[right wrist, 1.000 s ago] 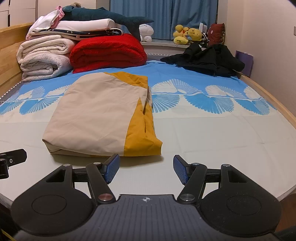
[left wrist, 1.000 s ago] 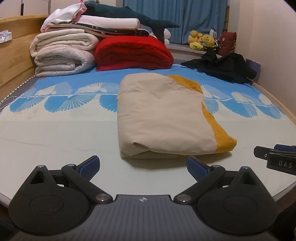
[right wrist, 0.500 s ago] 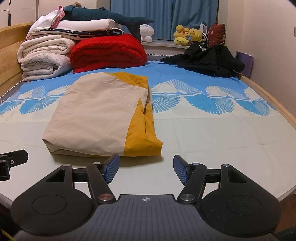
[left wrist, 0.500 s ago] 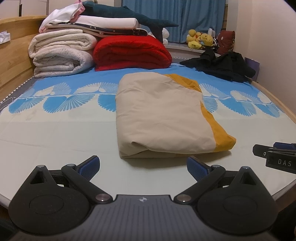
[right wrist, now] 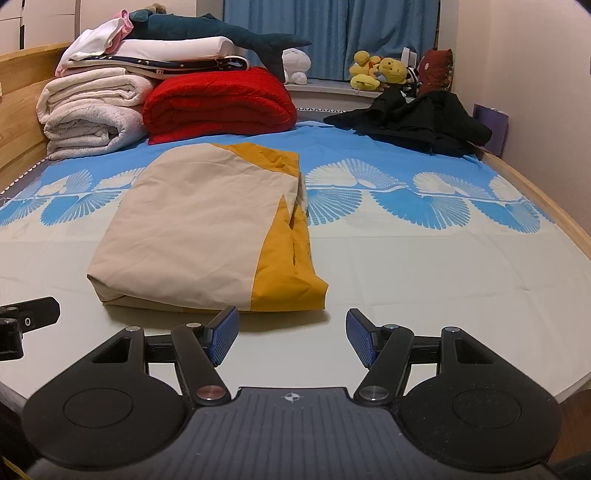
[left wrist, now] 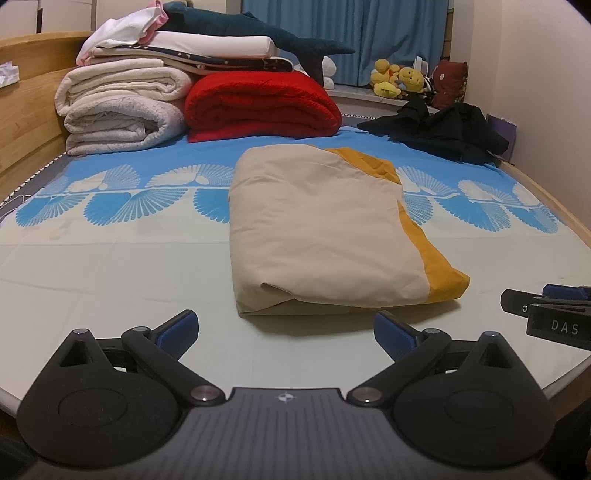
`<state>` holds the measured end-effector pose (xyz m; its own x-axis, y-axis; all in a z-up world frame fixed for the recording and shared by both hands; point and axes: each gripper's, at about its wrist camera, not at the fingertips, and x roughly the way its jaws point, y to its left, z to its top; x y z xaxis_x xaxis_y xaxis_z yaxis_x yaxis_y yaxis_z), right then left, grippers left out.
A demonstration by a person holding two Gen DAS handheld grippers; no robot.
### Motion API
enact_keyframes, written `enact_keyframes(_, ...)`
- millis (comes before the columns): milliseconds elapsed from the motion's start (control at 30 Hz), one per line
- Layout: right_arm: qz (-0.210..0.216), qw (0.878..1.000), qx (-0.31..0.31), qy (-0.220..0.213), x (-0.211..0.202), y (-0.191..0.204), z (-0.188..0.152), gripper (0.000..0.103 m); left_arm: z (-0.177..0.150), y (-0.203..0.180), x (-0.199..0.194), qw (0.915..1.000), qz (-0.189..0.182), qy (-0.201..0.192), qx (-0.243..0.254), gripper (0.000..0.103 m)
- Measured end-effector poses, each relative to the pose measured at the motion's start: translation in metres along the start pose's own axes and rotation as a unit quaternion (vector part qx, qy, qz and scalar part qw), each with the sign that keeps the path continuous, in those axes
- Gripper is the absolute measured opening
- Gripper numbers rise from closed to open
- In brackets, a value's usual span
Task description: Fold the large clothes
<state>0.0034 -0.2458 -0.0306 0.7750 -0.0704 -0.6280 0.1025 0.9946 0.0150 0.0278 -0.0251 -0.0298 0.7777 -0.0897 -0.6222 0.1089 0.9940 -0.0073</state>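
A folded beige and mustard-yellow garment (left wrist: 325, 229) lies flat on the bed; it also shows in the right wrist view (right wrist: 207, 229). My left gripper (left wrist: 284, 332) is open and empty, just short of the garment's near edge. My right gripper (right wrist: 291, 336) is open and empty, near the garment's yellow front corner. The right gripper's tip shows at the right edge of the left wrist view (left wrist: 546, 314). The left gripper's tip shows at the left edge of the right wrist view (right wrist: 26, 321).
The bed sheet (left wrist: 110, 258) is pale with a blue fan pattern. Folded white blankets (left wrist: 122, 110), a red blanket (left wrist: 258, 107) and a plush shark (left wrist: 258, 33) are stacked at the back. A black garment heap (left wrist: 443, 133) lies back right. A wooden bed frame (left wrist: 26, 110) runs along the left.
Both views have crept slightly; the garment sits marginally different in frame. Both grippers stay open and empty.
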Motion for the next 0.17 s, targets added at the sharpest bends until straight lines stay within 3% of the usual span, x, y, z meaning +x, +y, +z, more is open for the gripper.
enact_keyframes(167,0.001,1.0,-0.001,0.001,0.0002,-0.0001,-0.0006,0.066,0.0008,0.0001,0.0,1.0,-0.002,-0.003,0.0,0.102)
